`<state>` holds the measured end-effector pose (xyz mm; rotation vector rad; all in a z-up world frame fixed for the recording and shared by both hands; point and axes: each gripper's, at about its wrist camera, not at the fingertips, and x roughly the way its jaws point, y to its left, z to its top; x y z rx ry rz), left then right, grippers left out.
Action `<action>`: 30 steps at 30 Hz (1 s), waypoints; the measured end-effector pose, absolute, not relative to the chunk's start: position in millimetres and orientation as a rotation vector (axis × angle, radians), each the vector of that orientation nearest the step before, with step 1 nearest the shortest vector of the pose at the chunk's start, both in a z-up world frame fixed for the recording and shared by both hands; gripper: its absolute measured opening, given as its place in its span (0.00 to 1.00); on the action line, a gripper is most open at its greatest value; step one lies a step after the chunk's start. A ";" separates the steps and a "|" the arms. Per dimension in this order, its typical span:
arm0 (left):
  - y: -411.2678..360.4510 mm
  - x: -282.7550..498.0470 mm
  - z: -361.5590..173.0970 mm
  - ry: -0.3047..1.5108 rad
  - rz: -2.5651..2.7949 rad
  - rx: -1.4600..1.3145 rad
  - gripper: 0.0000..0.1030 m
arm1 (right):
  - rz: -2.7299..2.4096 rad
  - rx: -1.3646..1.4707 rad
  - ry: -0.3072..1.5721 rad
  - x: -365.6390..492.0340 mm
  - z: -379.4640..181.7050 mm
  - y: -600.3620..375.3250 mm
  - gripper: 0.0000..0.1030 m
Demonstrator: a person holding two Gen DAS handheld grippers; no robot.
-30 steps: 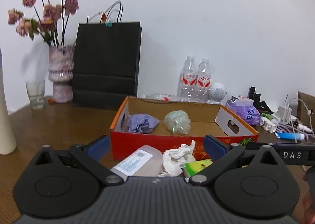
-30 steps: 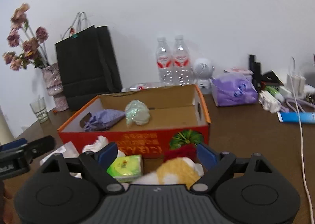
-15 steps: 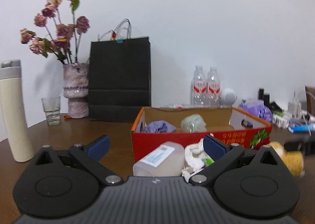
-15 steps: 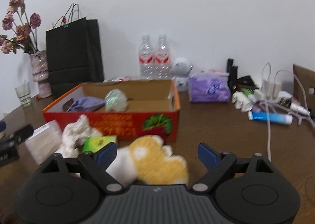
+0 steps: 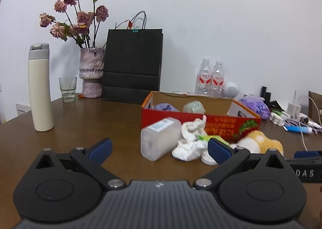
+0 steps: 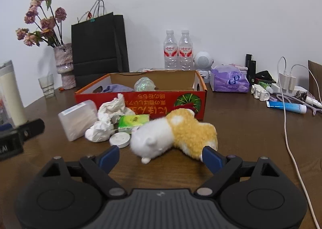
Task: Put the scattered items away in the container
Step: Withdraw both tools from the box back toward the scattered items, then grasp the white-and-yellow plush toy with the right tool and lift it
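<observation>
Plush toy [image 6: 175,134] lies on the tabletop [image 6: 241,138] just near the red box [image 6: 181,100], between the spread right tongs [image 6: 161,157]. I'd push in, pinch its fat middle, then lift over the rim. Left tongs [image 5: 159,149] spread too, holding nothing

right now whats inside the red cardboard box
Inside the red cardboard box lie a purple cloth bundle and a crumpled greenish plastic wad, side by side. The near wall hides the floor just behind it, so anything lying low there cannot be seen.
</observation>
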<state>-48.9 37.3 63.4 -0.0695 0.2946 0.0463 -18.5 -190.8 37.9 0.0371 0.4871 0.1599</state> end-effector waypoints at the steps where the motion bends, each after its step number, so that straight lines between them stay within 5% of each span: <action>1: 35.9 -54.3 62.6 0.296 0.037 -0.062 1.00 | 0.156 0.041 0.480 -24.1 38.1 -191.4 0.86; 18: 15.4 -57.4 37.3 0.490 -0.023 0.024 1.00 | 0.161 0.055 0.549 -46.9 21.0 -201.7 0.86; 30: 62.8 57.2 59.2 0.467 -0.067 0.039 1.00 | 0.243 0.345 0.668 35.8 17.0 -189.5 0.83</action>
